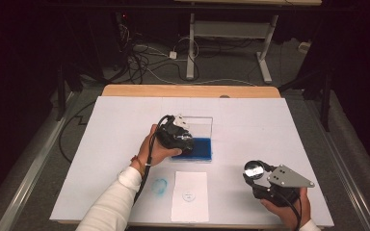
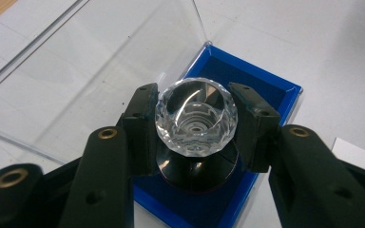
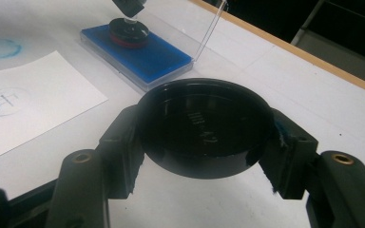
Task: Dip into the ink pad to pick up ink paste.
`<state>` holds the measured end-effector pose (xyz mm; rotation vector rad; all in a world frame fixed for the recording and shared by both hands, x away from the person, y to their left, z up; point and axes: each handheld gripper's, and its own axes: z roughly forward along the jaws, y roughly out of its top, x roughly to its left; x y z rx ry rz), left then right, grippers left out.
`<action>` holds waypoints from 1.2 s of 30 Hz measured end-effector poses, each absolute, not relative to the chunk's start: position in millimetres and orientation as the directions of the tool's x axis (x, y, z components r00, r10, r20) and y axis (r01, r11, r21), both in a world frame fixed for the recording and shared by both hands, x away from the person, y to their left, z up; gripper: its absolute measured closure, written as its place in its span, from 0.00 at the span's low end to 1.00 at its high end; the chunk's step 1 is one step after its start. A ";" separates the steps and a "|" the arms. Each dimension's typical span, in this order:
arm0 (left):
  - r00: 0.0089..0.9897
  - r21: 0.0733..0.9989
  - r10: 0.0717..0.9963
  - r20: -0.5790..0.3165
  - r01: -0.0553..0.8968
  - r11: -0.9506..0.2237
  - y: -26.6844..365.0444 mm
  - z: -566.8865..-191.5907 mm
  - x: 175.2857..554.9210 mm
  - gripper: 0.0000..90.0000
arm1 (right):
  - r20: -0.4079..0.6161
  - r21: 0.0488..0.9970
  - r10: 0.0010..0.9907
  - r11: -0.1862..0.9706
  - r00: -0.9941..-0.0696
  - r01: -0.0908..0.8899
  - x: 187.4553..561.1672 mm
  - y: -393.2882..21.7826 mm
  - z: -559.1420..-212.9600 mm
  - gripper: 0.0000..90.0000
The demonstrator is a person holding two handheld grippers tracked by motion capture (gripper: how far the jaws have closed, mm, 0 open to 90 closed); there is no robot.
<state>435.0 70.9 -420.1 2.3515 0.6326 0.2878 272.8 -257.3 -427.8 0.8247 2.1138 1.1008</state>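
Your left claw (image 2: 196,123) pinches the faceted crystal knob (image 2: 196,122) of a stamp, both jaws pressed against its sides. The left gripper view lets you look straight down on it: the stamp's black base (image 2: 197,173) sits on the blue ink pad (image 2: 266,80), whose clear lid (image 2: 76,71) stands open behind. From the high view, your hand and the gripper body cover the stamp, so you see the ink pad (image 1: 200,150) near the middle of the white tabletop (image 1: 279,120).

Your right claw (image 3: 204,137) is clamped on a round black cap (image 3: 204,126), held well apart near the tabletop's right front. The high view shows the cap's (image 1: 254,169) shiny face, while the right gripper view shows its dark hollow with faint raised digits.

In front of the ink pad lies a white sheet (image 1: 190,196) bearing a round stamped mark (image 1: 188,196); a blue smudge (image 1: 160,186) sits just left of it.
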 end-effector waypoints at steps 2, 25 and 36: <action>0.857 0.663 0.514 0.030 0.368 -0.652 72.7 -420.6 434.4 0.60 | -0.231 0.853 0.751 0.462 -0.619 0.242 272.2 -257.2 -427.6 0.43; 0.849 0.667 0.529 -0.004 0.396 -0.630 85.7 -420.3 429.5 0.60 | -0.234 0.850 0.751 0.467 -0.617 0.246 272.5 -257.3 -428.5 0.43; 0.855 0.665 0.518 -0.018 0.397 -0.633 86.1 -422.3 430.2 0.61 | -0.234 0.848 0.748 0.469 -0.621 0.246 272.1 -256.2 -428.7 0.43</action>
